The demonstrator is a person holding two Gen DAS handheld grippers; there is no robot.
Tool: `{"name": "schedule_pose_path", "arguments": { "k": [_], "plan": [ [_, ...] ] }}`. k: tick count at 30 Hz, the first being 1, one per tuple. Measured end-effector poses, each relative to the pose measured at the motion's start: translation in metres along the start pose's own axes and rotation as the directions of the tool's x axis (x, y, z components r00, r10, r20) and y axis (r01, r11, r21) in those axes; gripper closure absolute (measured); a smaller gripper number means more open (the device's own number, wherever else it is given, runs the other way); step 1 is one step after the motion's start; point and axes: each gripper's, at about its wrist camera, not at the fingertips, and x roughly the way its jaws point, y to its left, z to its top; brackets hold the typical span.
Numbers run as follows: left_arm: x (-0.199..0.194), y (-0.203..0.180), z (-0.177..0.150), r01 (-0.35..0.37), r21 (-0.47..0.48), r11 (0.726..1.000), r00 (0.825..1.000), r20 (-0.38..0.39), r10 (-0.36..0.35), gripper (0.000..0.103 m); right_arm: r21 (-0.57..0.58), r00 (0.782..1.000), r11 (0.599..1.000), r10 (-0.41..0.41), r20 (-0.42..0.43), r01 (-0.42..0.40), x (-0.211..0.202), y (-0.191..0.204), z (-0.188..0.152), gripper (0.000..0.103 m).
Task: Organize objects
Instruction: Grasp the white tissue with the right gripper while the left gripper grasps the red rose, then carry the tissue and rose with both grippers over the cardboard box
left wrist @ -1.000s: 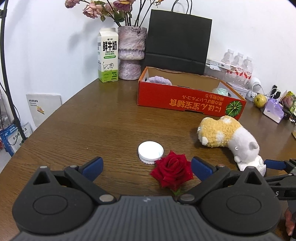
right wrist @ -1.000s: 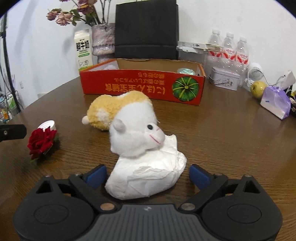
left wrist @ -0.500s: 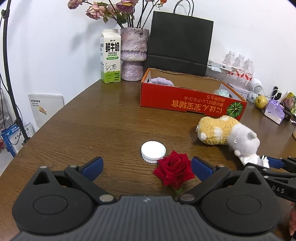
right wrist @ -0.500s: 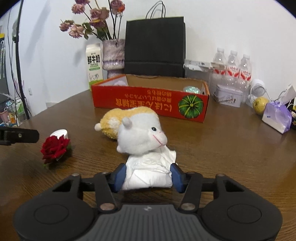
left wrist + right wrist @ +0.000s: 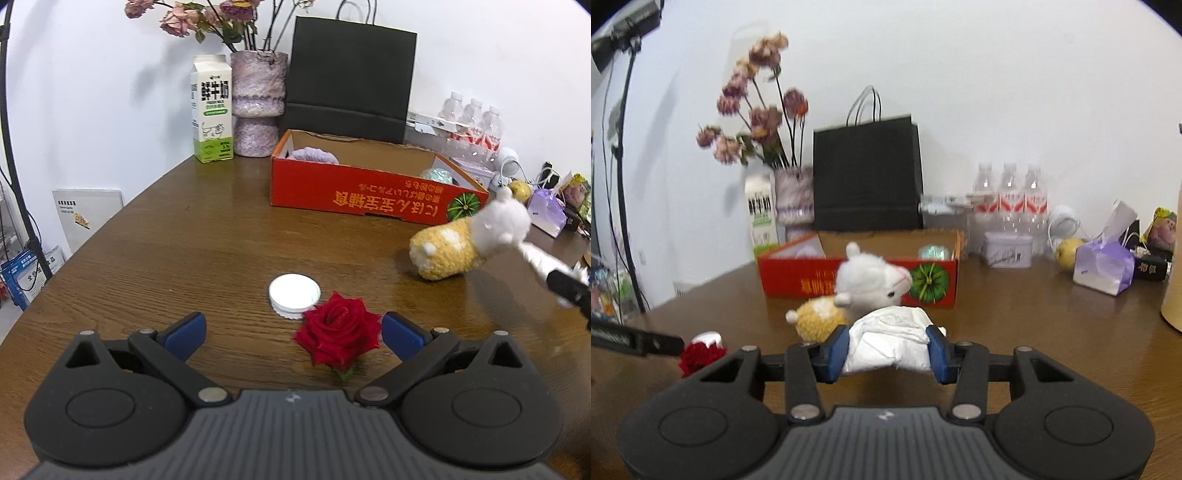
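Observation:
My right gripper [image 5: 888, 350] is shut on a crumpled white tissue wad [image 5: 890, 341] and holds it above the table. A white-and-yellow plush alpaca [image 5: 864, 286] hangs off the tissue, lifted too; it also shows in the left wrist view [image 5: 469, 240]. My left gripper [image 5: 291, 334] is open low over the table, with a red rose [image 5: 340, 332] between its fingers. A white round lid [image 5: 294, 290] lies just beyond the rose. A red cardboard box [image 5: 365, 192] stands further back, open on top.
A milk carton [image 5: 211, 110], a vase of dried flowers [image 5: 258, 103] and a black paper bag [image 5: 351, 74] stand behind the box. Water bottles [image 5: 1008, 199], a tin [image 5: 1007, 249], an apple [image 5: 1067, 251] and a purple tissue pack [image 5: 1104, 266] fill the right back.
My right gripper closed on the tissue and lifted it, and the plush alpaca rose with it. My left gripper stayed open around the rose.

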Motion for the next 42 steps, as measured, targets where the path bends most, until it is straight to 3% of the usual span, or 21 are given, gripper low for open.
{"name": "schedule_pose_path", "arguments": {
  "k": [20, 23, 25, 29, 36, 42],
  "plan": [
    [0.03, -0.024, 0.001, 0.032, 0.021, 0.999, 0.998, -0.049, -0.031, 0.002, 0.021, 0.993, 1.0, 0.012, 0.116, -0.014, -0.018, -0.003, 0.001, 0.059],
    [0.033, -0.026, 0.001, 0.037, 0.023, 0.999, 0.998, -0.057, -0.036, 0.012, 0.014, 0.994, 1.0, 0.014, 0.109, -0.016, -0.016, -0.001, 0.001, 0.059],
    [0.034, -0.027, 0.0, 0.043, 0.02, 0.999, 0.997, -0.069, -0.042, 0.026, 0.013, 0.994, 1.0, 0.015, 0.107, -0.016, -0.016, -0.001, 0.001, 0.059],
    [0.037, -0.027, -0.002, 0.047, 0.015, 0.999, 0.995, -0.085, -0.045, 0.029, 0.01, 0.995, 1.0, 0.016, 0.102, -0.017, -0.015, 0.0, 0.0, 0.059],
    [0.036, -0.03, -0.003, 0.06, 0.028, 0.998, 0.995, -0.084, -0.057, 0.057, 0.008, 0.995, 1.0, 0.019, 0.095, -0.02, -0.014, 0.0, 0.0, 0.059],
    [0.032, -0.032, -0.003, 0.067, 0.037, 0.997, 0.995, -0.073, -0.064, 0.065, 0.004, 0.996, 1.0, 0.021, 0.088, -0.021, -0.012, 0.0, 0.0, 0.059]
  ]
}}
